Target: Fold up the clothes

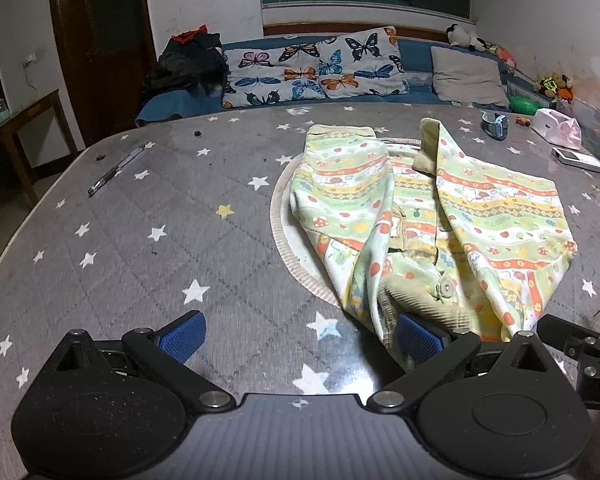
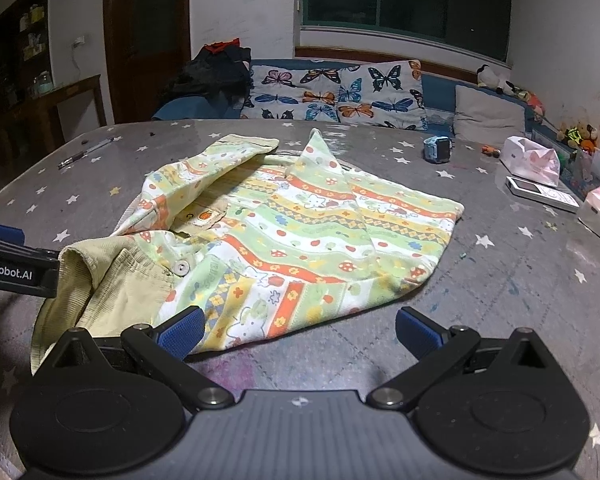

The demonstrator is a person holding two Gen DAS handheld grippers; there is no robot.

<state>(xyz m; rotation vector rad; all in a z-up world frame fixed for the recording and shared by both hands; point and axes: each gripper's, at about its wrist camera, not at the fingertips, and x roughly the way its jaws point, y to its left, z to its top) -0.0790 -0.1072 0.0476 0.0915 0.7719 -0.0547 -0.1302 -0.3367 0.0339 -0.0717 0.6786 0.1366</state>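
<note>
A small green, yellow and orange patterned shirt point(image 1: 432, 220) lies crumpled on the grey star-print table point(image 1: 172, 216), its sleeves folded inward and its ribbed collar nearest me. My left gripper point(image 1: 300, 336) is open at the near edge, its right pad touching the collar. In the right wrist view the same shirt point(image 2: 296, 236) spreads across the middle, and my right gripper point(image 2: 300, 332) stands open just before its near hem, the left pad over the cloth. The left gripper's black body point(image 2: 16, 268) shows at the left edge by the collar.
A pen point(image 1: 116, 170) lies at the table's far left. A blue watch point(image 2: 438, 148), tissue packs point(image 2: 532, 158) and a white device point(image 2: 544, 192) sit at the far right. A sofa with butterfly cushions point(image 1: 312, 68) runs behind the table.
</note>
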